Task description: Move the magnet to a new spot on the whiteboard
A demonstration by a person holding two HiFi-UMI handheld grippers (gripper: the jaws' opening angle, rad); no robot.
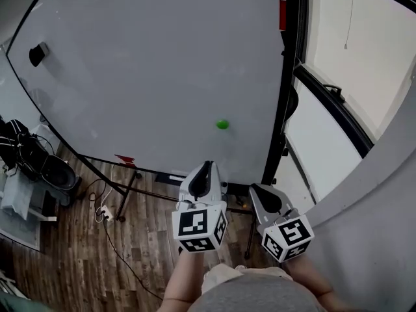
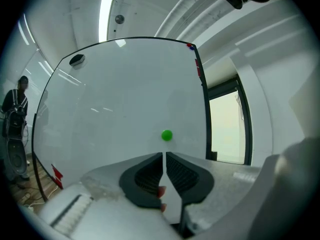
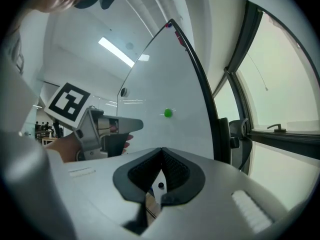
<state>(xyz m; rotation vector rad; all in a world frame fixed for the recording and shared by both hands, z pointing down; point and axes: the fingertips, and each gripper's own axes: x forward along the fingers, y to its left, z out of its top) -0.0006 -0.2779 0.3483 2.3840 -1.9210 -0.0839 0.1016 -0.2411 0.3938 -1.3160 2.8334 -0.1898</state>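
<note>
A small green magnet [image 1: 222,124] sticks to the lower right part of the whiteboard [image 1: 149,64]. My left gripper [image 1: 208,165] hangs in the air short of the board and below the magnet, apart from it, its jaws drawn together with nothing between them. In the left gripper view the magnet [image 2: 167,135] sits just above the jaw tips of the left gripper [image 2: 164,155]. My right gripper [image 1: 255,188] is to the right, also shut and empty. The right gripper view shows that right gripper [image 3: 161,150], the magnet [image 3: 168,113] and the left gripper [image 3: 131,126].
A black eraser [image 1: 38,52] clings to the board's upper left. Red magnets [image 1: 282,5] sit at its top right edge. A window [image 1: 338,116] stands to the right. Cables and a power strip [image 1: 104,213] lie on the wooden floor. A person [image 2: 15,101] stands far left.
</note>
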